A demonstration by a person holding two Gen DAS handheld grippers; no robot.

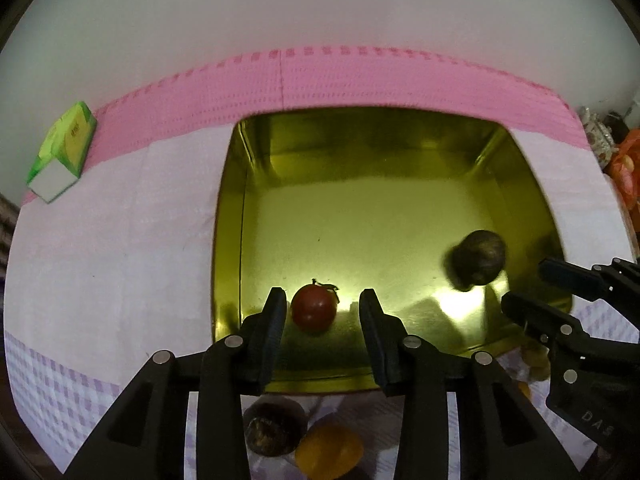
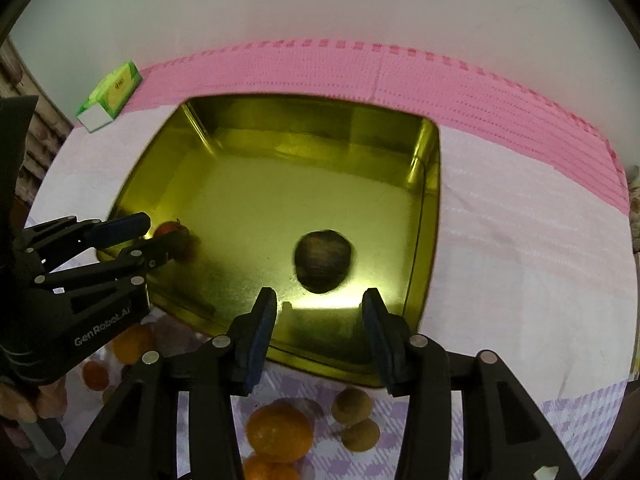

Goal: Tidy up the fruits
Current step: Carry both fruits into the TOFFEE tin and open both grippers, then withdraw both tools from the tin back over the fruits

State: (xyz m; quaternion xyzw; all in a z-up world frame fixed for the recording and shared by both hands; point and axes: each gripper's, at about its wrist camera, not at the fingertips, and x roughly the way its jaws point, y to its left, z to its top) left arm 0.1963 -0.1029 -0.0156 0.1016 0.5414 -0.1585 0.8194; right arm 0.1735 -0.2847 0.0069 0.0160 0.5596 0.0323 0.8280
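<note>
A: Left wrist view first — the left tool [image 1: 322,312] hangs over the near edge of the gold tin [image 1: 240,184], its jaws parted a little, with the small red fruit [image 1: 314,307] between them. The fruit sits on the tin floor close to the left finger, and I see no pad pressing it.

B: And the right tool [image 2: 320,312]?

A: Also a little apart, holding nothing. The dark brown fruit [image 2: 325,261] lies on the tin floor just beyond its fingertips, blurred, so I cannot tell whether it has settled.

B: So what comes next?

A: Probably the loose fruit on the checked tabletop [image 2: 580,420], nearer than the tin. The large orange one [image 2: 279,432] and two small tan ones [image 2: 353,405] lie under the right tool — that hand is closer. A dark round fruit [image 1: 274,426] sits beneath the left tool.

B: So each tool draws back toward the near side.
</note>
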